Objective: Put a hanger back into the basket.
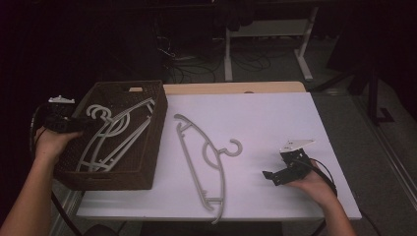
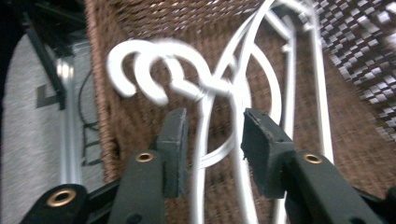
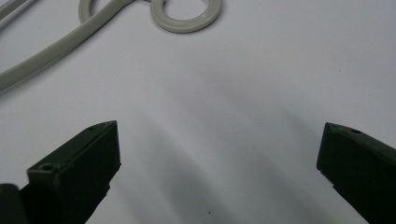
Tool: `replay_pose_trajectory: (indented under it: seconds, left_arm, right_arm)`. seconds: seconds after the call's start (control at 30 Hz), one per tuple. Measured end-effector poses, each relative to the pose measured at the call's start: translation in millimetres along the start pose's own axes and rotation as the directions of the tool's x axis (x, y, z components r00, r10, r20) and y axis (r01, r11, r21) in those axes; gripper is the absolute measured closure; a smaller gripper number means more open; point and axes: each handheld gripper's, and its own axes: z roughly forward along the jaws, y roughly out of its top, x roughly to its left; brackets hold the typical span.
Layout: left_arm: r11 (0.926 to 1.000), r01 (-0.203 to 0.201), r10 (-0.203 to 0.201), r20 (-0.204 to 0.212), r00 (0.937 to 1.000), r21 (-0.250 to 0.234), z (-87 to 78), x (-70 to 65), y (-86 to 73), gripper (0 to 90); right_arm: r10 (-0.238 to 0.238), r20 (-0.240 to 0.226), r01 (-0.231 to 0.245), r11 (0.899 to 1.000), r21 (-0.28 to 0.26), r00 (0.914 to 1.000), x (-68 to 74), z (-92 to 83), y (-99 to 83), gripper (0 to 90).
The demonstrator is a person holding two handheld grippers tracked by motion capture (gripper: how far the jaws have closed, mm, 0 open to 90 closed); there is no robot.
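Note:
Two pale grey plastic hangers [image 1: 114,132] lie stacked in a dark woven basket [image 1: 158,129] at the table's left. My left gripper [image 1: 83,123] reaches in over the basket's left rim. In the left gripper view its jaws stand apart around the hangers' [image 2: 224,84] upper bars, just below the hooks, and the pads [image 2: 173,135] do not press on them. A third hanger [image 1: 206,157] lies flat on the white table [image 1: 275,118]. My right gripper [image 1: 269,176] rests near the front right, open wide, and its own view has the hook [image 3: 187,14] ahead of its gripper [image 3: 219,135].
The basket's wicker wall [image 2: 140,18] stands close around the left jaws. Bare white tabletop stretches between the loose hanger and the right gripper. Beyond the far edge are a wooden strip [image 1: 231,87], cables and white table legs [image 1: 228,54] on the dark floor.

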Motion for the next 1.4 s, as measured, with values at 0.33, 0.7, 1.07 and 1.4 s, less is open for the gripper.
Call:
replay_pose_trajectory:
  seconds: [0.33,0.7,1.07,1.4]
  left_arm:
    - [0.9953,-0.007,0.021,0.135,0.9907,-0.097,-6.4,-29.1,12.2,38.8]
    - [0.9815,-0.051,0.11,0.325,0.9391,-0.184,2.3,-103.9,37.0,30.9]
    - [0.9687,-0.089,0.188,0.449,0.8737,-0.232,14.2,-172.9,53.0,39.5]
    - [0.9591,-0.167,0.267,0.534,0.8022,-0.229,28.4,-241.0,50.7,72.9]
  right_arm:
    - [-0.004,-0.003,0.004,1.0,0.008,1.0,1.1,0.0,0.3,0.0]
    - [-0.007,-0.007,0.007,1.0,0.007,1.0,0.8,-0.5,2.0,0.0]
    - [-0.01,-0.013,0.01,1.0,0.005,0.9999,0.4,-0.2,2.2,0.0]
    - [-0.016,-0.02,0.016,1.0,0.008,0.9997,0.3,0.0,2.5,0.0]
